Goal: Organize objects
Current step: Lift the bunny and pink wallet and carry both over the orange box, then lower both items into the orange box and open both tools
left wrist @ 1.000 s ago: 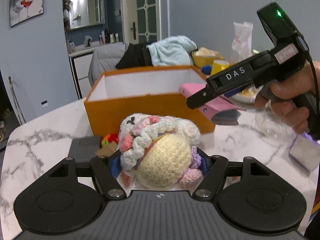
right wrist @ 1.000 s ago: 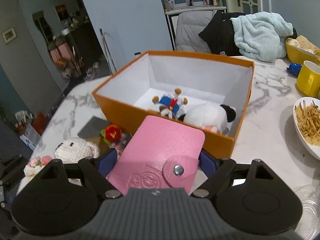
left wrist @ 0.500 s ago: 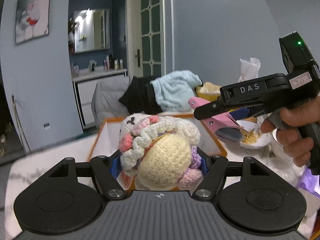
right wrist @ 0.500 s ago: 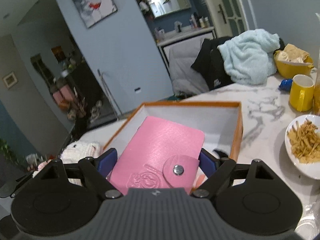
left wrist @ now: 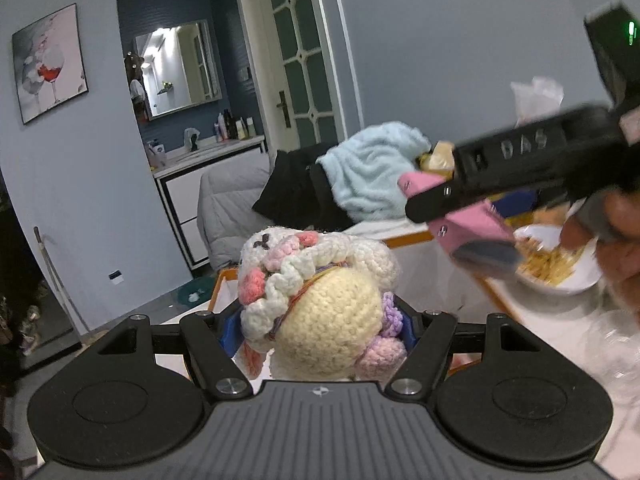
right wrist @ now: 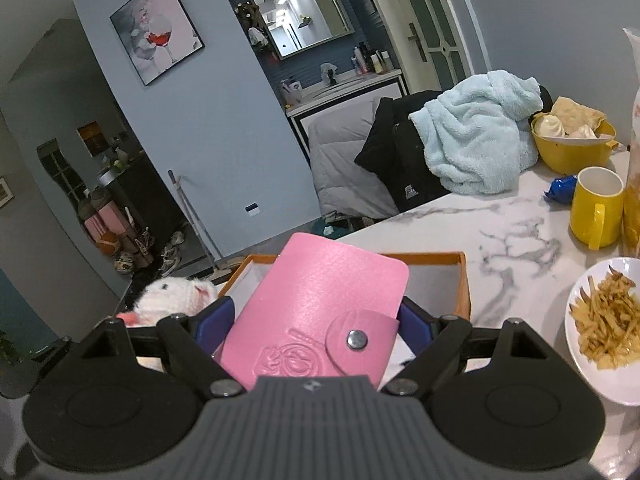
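Observation:
My left gripper (left wrist: 316,332) is shut on a crocheted doll (left wrist: 320,304) in cream, white and pink, held up above the orange box (left wrist: 412,237), which it mostly hides. My right gripper (right wrist: 316,320) is shut on a pink card wallet (right wrist: 316,316) with a snap flap, above the near end of the orange box (right wrist: 462,280). In the left wrist view the right gripper (left wrist: 460,216) crosses the upper right with the pink wallet (left wrist: 472,224), a hand on its handle. The crocheted doll (right wrist: 176,296) shows at the left of the right wrist view.
On the marble table (right wrist: 512,232) stand a white dish of fries (right wrist: 604,312), a yellow mug (right wrist: 592,208) and a yellow bowl (right wrist: 572,148). A light blue towel (right wrist: 480,136) lies over dark clothes on a chair behind the table.
Both grippers rose with their loads and came over the orange box, which sank in both views. The right gripper shifted right and higher in the left wrist view.

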### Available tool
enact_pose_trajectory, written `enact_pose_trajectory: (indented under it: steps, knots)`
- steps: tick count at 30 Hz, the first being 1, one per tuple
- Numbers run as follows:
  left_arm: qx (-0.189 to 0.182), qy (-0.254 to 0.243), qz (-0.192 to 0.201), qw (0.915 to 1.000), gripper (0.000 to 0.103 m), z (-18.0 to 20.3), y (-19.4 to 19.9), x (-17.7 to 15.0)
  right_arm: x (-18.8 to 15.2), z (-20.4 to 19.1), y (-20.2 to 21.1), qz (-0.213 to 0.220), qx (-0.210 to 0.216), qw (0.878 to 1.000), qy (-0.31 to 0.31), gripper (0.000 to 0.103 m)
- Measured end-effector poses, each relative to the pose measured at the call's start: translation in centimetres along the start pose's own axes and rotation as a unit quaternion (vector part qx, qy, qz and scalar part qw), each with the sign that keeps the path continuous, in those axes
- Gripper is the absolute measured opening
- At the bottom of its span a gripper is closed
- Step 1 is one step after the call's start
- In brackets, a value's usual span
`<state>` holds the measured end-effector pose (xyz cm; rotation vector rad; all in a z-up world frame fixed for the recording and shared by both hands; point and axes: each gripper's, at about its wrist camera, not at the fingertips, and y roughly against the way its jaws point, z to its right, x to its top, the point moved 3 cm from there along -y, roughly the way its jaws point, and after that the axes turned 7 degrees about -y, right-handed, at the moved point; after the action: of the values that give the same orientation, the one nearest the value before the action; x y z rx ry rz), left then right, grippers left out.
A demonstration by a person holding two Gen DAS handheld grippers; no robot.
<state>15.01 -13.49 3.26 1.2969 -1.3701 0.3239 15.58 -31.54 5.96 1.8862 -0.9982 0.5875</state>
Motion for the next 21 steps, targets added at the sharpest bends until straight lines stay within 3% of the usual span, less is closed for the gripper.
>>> enact_pose_trajectory:
  steps: [7, 21]
  knots:
    - [0.013, 0.003, -0.037, 0.9992, 0.082, -1.2, -3.4, -0.7, 0.8, -0.2, -3.4, -0.008, -0.014, 1.0, 0.014, 0.086]
    - [0.039, -0.029, -0.111, 0.9927, 0.082, -1.2, -7.7, -3.4, -1.4, -0.2, -12.8, -0.09, -0.085, 0.988, 0.093, 0.086]
